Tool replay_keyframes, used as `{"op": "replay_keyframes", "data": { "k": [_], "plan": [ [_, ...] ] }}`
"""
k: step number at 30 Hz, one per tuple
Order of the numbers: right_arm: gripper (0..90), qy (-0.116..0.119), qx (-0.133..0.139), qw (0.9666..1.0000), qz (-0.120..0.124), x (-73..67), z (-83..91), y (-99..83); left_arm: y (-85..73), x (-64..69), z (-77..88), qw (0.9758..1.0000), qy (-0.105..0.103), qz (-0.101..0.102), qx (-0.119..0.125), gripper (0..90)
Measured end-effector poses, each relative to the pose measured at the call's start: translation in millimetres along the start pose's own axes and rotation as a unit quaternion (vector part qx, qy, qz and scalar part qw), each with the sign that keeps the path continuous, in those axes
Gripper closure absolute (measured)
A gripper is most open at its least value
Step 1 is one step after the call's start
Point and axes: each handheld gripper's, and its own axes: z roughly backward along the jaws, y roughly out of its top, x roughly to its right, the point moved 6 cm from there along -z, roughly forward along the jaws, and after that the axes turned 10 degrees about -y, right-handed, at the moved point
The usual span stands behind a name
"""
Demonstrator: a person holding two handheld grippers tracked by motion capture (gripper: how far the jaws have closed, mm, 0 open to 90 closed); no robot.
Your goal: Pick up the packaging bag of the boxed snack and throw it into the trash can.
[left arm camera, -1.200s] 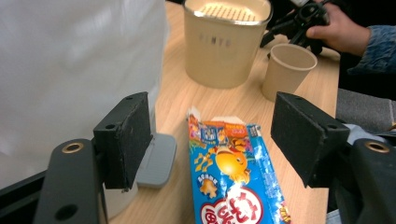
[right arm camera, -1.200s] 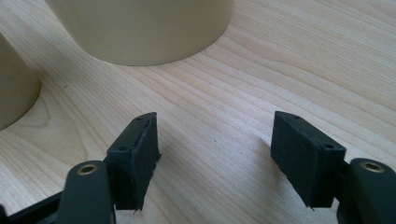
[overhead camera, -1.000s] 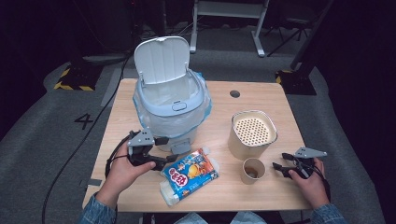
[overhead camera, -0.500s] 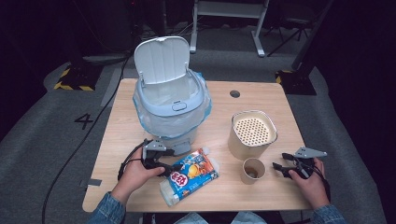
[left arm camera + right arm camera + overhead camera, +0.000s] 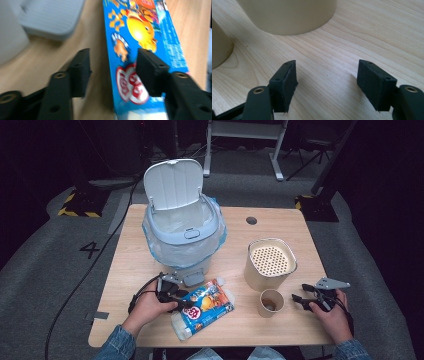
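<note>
Fingers of the left gripper apart, closing astride the snack packet's edge — light, crinkly, slippery — grip the near end.

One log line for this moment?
left hand-held gripper: jaws just closing, snack pack edge between | right hand-held gripper: open, empty, near cup | bin: lid up

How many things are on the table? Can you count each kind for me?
bin: 1
snack pack: 1
canister: 1
cup: 1
Total: 4
</note>
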Motion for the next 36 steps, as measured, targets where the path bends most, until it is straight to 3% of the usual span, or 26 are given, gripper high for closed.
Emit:
{"op": "replay_keyframes", "data": {
  "k": [2,4,8,17,22,27,33,34,35,36],
  "plan": [
    [33.0,0.000,0.000,1.0000,0.000,0.0,0.0,0.0,-0.4,1.0,-0.7,1.0000,-0.005,0.004,-0.006,54.6],
    [33.1,0.000,0.000,1.0000,0.000,-0.1,0.0,0.0,-0.1,3.3,-0.4,0.9998,-0.014,0.002,-0.013,67.3],
    [33.1,0.000,0.000,1.0000,0.000,0.0,0.0,0.0,1.4,5.1,2.2,0.9998,-0.006,-0.009,-0.016,82.7],
    [33.0,0.000,0.000,1.0000,0.000,0.0,0.0,0.0,13.0,16.1,15.8,0.9989,-0.027,-0.026,0.029,88.3],
    [33.0,0.000,0.000,1.0000,0.000,0.1,0.0,0.0,25.2,25.0,29.2,0.9972,-0.023,-0.050,0.050,88.8],
    [33.1,0.000,0.000,1.0000,0.000,0.0,0.0,0.0,37.2,34.1,45.7,0.9934,-0.017,-0.068,0.091,89.0],
    [33.1,0.000,0.000,1.0000,0.000,0.0,0.0,0.0,52.3,42.8,68.7,0.9860,-0.008,-0.087,0.142,89.0],
    [33.1,0.000,0.000,1.0000,0.000,0.0,0.0,0.0,52.3,42.8,68.7,0.9860,-0.008,-0.087,0.142,89.0],
    [33.0,0.000,0.000,1.0000,0.000,0.0,0.0,0.0,58.4,45.6,78.1,0.9829,-0.002,-0.096,0.157,89.0],
    [33.1,0.000,0.000,1.0000,0.000,0.0,0.0,0.0,61.1,47.0,82.4,0.9817,0.000,-0.099,0.163,89.0]
  ]
}}
